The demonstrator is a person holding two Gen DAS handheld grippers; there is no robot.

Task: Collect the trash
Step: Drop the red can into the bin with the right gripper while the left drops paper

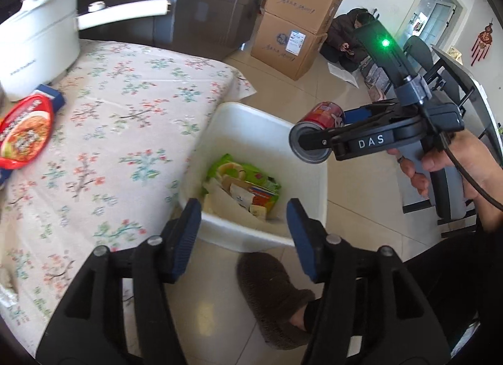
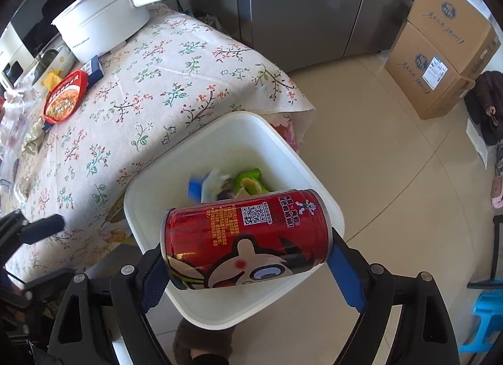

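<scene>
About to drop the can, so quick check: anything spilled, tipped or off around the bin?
Nothing spilled. The white bin stands upright on the floor beside the table, wrappers inside. The right gripper holds the red can sideways by its ends over the bin. The left gripper is open, empty.

Right gripper (image 2: 248, 255): its blue-padded fingers (image 2: 344, 274) clamped a red cylindrical drink can (image 2: 245, 239) end to end, the can lying sideways.
Can's place: above the white rectangular plastic bin (image 2: 314, 182) on the tiled floor (image 2: 377, 160).
Bin contents: green wrapper (image 2: 251, 181), pale scraps and a blurred blue piece (image 2: 196, 187).
Surface (image 2: 163, 82): floral cloth, just beside the bin; it carried a white long-handled pot (image 2: 103, 22) and a red oval noodle tub (image 2: 64, 101).
Background: stacked cardboard boxes (image 2: 440, 60), grey refrigerator (image 2: 308, 3).
</scene>
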